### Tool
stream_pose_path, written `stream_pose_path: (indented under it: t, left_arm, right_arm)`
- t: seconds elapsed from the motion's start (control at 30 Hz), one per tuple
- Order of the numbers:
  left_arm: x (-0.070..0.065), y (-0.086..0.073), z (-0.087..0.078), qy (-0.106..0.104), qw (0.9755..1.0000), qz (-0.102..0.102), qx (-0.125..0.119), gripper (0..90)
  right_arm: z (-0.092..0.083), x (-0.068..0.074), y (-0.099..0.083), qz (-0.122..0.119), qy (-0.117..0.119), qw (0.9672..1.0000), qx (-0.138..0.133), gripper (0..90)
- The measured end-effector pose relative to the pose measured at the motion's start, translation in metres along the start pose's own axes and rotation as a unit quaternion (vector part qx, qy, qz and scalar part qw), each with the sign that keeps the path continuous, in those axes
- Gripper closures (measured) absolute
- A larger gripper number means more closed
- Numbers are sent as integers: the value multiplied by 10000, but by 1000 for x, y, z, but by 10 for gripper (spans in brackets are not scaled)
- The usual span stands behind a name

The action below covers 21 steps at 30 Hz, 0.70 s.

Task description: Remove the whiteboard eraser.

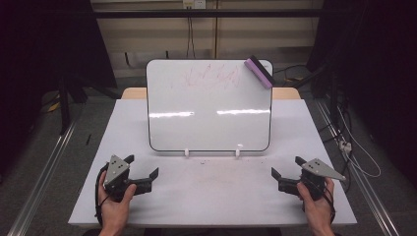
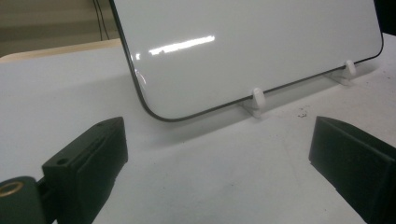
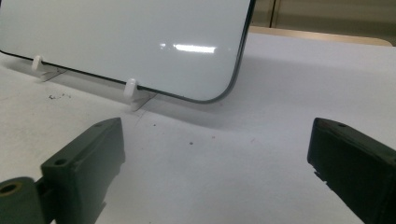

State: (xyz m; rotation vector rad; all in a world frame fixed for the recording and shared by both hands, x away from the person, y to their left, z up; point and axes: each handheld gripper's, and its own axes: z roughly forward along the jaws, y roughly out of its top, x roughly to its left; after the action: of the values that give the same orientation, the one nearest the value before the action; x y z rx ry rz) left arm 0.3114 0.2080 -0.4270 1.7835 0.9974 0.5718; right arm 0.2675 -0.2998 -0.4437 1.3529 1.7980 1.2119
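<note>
Black jaws of the left hand-held gripper [image 1: 146,166] gape wide, empty, above the table [image 1: 211,196]. Whiteboard [image 1: 209,110] stands mid-table; its red scribble is faint, illegible. Purple eraser [image 1: 259,72] sits at its top-right corner. Right hand-held gripper [image 1: 286,167] likewise wide, empty.

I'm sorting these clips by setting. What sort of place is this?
Probably a lab or recording workspace, not a home. A white table stands among dark curtains and metal floor rails, cables trail on the floor, and a propped whiteboard carries red scribbles and a purple eraser.
</note>
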Motion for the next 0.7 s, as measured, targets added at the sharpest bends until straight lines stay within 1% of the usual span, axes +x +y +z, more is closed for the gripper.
stream_pose_path:
  t: [0.17,0.2,0.23,0.4,0.5,0.53,0.6,0.67,0.7]
  left_arm:
    - [0,0,1,-34,10000,0,14,41]
    - [0,0,1,-97,9999,39,6,40]
    - [0,0,1,-104,9999,45,-5,39]
    - [1,0,3,-76,10000,-12,50,40]
    - [1,0,3,-54,10000,-9,44,41]
    - [2,0,4,-56,10000,-7,60,41]
    - [1,0,4,-86,9999,-21,52,41]
    - [1,0,4,-116,9999,-9,52,42]
    - [0,0,4,-116,9999,12,50,42]
  right_arm:
    - [2,0,0,-14,84,9999,102,42]
    - [2,1,0,-10,100,9999,114,41]
    - [2,1,0,-13,106,9999,121,41]
    - [4,2,0,25,186,9996,203,43]
    - [5,3,1,-3,224,9994,253,42]
    - [6,3,1,-46,223,9994,266,42]
    - [6,3,3,-17,235,9994,271,42]
    - [7,2,5,-9,144,9995,298,45]
    - [8,2,7,-3,138,9995,290,46]
